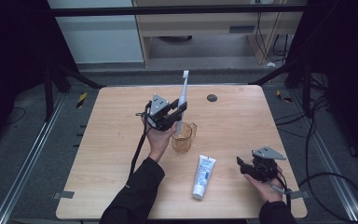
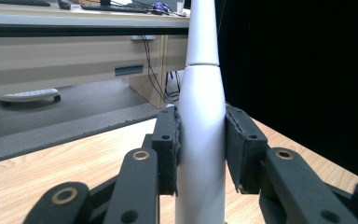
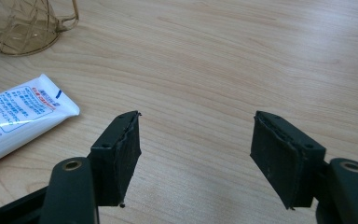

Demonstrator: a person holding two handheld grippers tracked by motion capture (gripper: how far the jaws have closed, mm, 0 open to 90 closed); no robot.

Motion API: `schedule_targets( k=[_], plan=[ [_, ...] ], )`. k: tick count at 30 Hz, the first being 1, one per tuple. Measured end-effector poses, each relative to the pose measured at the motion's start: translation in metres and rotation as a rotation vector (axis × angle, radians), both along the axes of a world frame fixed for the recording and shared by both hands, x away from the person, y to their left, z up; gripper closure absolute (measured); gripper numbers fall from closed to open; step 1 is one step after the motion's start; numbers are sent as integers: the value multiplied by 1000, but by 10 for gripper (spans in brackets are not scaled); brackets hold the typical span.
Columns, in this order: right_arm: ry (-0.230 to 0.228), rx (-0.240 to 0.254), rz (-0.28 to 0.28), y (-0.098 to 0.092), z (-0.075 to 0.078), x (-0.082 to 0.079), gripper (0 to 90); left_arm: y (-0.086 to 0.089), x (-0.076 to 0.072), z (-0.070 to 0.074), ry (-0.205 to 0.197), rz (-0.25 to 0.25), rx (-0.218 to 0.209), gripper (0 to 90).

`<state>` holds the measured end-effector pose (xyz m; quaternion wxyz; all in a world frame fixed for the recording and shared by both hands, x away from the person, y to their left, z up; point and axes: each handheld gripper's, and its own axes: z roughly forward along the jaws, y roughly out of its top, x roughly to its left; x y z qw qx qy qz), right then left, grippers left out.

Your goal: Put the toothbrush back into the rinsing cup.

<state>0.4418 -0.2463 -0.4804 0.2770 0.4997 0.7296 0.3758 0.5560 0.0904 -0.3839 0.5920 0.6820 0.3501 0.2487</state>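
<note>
A white electric toothbrush (image 1: 183, 98) stands upright, its lower end just over the mouth of an amber plastic cup (image 1: 183, 138) in the middle of the table. My left gripper (image 1: 176, 111) is shut on the toothbrush handle (image 2: 201, 135); both pads press its sides in the left gripper view. A white toothpaste tube (image 1: 203, 176) lies flat in front of the cup. At the table's front right my right gripper (image 1: 241, 164) stands open, nothing between its jaws; its own view has the tube (image 3: 16, 116) at left and the cup (image 3: 21, 25) at top left.
The wooden table (image 1: 121, 140) has a small dark round disc (image 1: 211, 98) near its far edge. Cables (image 1: 317, 140) trail over the floor to the right. A metal rail (image 1: 28, 154) runs along the left side, and a desk (image 1: 205, 28) stands beyond.
</note>
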Motion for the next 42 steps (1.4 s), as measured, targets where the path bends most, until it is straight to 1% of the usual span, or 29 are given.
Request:
schedule_targets(
  k=[10, 12, 17, 20, 24, 30, 33, 37, 42],
  plan=[
    [6, -6, 3, 2, -1, 0, 329, 1, 1, -19, 44, 5, 23, 667],
    [6, -6, 3, 2, -1, 0, 329, -1, 0, -24, 53, 1, 34, 667],
    [7, -6, 2, 2, -1, 0, 329, -4, -3, -31, 65, 0, 57, 667],
    [7, -7, 1, 2, -1, 0, 329, -5, -5, -36, 72, -1, 63, 667],
    [9, -7, 4, 3, -1, 1, 329, -6, -6, -40, 80, 2, 67, 667],
    [11, -9, 2, 3, -1, 1, 329, -5, -9, -47, 90, 11, 94, 667],
    [13, -11, 4, 3, -1, 1, 329, -5, -10, -52, 104, 11, 97, 667],
    [13, -14, 3, 3, -2, 1, 329, -4, -10, -55, 111, 19, 106, 666],
    [13, -15, 3, 3, -2, 1, 329, -5, -10, -58, 114, 14, 124, 666]
  ],
)
